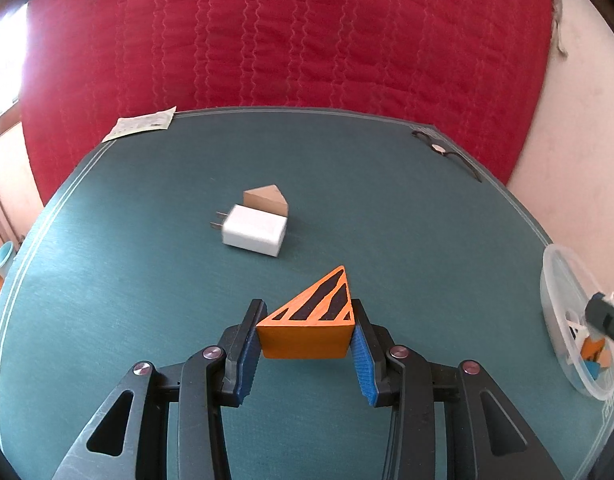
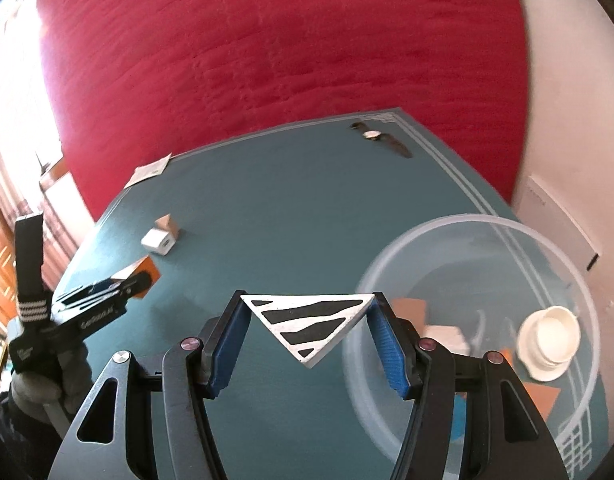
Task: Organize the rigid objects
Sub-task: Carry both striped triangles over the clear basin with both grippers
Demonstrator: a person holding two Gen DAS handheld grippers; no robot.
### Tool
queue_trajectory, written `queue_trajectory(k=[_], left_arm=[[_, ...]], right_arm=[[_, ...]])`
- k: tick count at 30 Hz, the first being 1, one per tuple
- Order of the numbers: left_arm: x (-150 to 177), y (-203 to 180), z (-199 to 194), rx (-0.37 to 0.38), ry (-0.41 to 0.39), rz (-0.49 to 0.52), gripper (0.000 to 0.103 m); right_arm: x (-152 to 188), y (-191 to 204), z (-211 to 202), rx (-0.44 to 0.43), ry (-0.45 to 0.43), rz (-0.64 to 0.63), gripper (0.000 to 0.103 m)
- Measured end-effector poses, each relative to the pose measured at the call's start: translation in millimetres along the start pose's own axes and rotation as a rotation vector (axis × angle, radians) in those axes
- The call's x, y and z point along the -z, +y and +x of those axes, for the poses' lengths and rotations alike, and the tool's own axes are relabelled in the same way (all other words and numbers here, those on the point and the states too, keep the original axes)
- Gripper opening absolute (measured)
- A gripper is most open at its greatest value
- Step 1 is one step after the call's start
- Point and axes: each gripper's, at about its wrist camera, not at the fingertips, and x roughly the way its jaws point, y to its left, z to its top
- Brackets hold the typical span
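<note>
My left gripper point(image 1: 307, 320) is shut on an orange wedge block with black stripes point(image 1: 311, 320), held just above the green table. It also shows at the left of the right wrist view point(image 2: 141, 276). My right gripper point(image 2: 309, 312) is shut on a white triangular block with black stripes point(image 2: 311, 322), held beside a clear plastic bowl point(image 2: 579, 292). The bowl holds a white lid point(image 2: 549, 338), orange and blue pieces and a white block. A white charger point(image 1: 255, 230) and a brown wedge point(image 1: 267, 198) lie mid-table.
A wristwatch point(image 2: 381, 138) lies near the table's far right corner. A paper slip point(image 1: 141, 124) lies at the far left edge. A red quilted blanket point(image 1: 287, 32) hangs behind the green table point(image 1: 387, 200). The bowl shows at the right edge of the left wrist view point(image 1: 563, 280).
</note>
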Motion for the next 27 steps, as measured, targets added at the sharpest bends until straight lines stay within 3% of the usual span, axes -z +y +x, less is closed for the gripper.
queue_trajectory(k=[27], left_arm=[[-1,-75,-2,0.042,0.019,0.14,0.043]], right_arm=[[-6,-107,-16,0.142,-0.066,0.158,0.061]])
